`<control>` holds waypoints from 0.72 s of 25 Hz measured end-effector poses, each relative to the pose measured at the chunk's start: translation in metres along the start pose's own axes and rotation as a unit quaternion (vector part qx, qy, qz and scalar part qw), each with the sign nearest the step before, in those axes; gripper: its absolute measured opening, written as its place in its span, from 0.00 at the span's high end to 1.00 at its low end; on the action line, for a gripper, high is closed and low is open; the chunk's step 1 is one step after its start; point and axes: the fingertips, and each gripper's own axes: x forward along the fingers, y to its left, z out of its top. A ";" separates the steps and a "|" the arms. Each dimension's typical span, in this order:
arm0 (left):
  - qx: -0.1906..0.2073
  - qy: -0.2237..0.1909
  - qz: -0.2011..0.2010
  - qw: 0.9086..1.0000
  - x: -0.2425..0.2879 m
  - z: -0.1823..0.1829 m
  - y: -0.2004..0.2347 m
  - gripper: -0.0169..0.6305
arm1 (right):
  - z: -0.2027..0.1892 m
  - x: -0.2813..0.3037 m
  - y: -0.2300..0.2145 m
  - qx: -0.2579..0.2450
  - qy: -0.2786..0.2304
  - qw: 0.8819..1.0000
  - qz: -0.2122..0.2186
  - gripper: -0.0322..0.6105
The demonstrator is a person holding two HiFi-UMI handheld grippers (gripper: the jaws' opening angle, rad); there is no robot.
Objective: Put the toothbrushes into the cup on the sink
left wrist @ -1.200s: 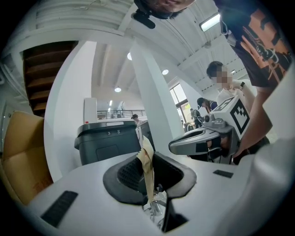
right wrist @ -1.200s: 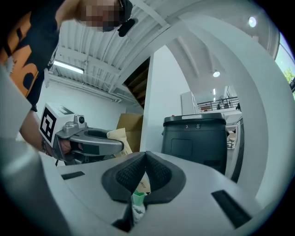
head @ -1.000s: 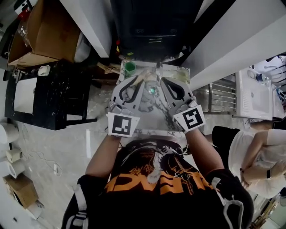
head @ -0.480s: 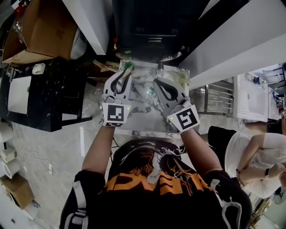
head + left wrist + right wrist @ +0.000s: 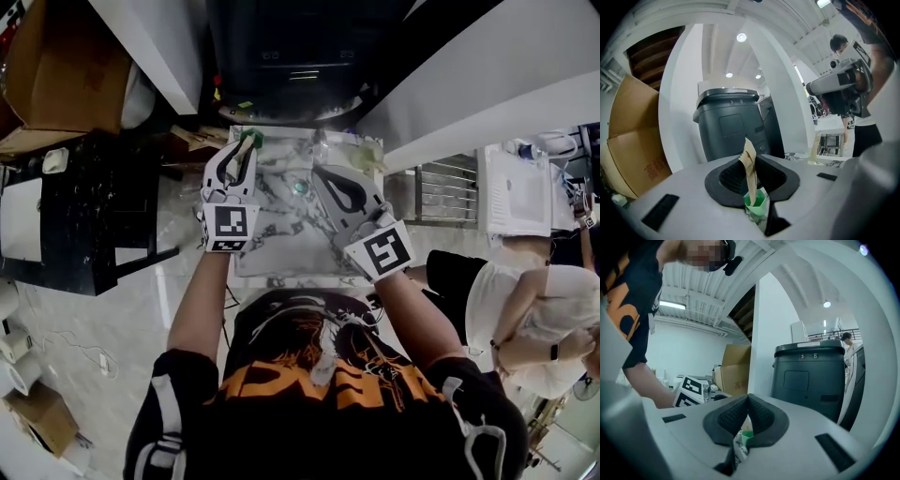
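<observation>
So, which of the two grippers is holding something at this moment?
The left gripper: its jaws pinch a tan wrapped toothbrush above the green cup. The right gripper has its jaws closed together with nothing between them.

Bright ceiling lights [image 5: 741, 37] overhead; fisheye warping (dark vignetted corners) in both gripper views.

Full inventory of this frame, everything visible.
sink top: one, white-grey marble, centre
cup: one, green, far left corner of the sink top
wrapped toothbrush: one, brown paper wrapper, upright, lower end at the cup's mouth
bin: one, dark grey, behind the sink
cardboard box: one, brown, far left
second person: one, white top, right edge
left gripper: one, grey, shut on the toothbrush above the cup
right gripper: one, grey, shut, empty, over the sink
</observation>
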 end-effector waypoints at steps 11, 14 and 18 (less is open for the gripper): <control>0.005 0.003 -0.009 1.000 0.015 -0.008 -0.007 0.74 | -0.014 -0.002 -0.013 0.007 0.004 1.000 -0.007 0.93; 0.004 -0.003 -0.012 1.000 0.012 -0.003 -0.009 0.72 | -0.011 -0.002 -0.011 0.008 0.001 1.000 -0.006 0.93; 0.009 -0.013 -0.017 1.000 0.009 0.008 -0.010 0.72 | -0.006 -0.003 -0.011 0.005 -0.002 1.000 -0.004 0.93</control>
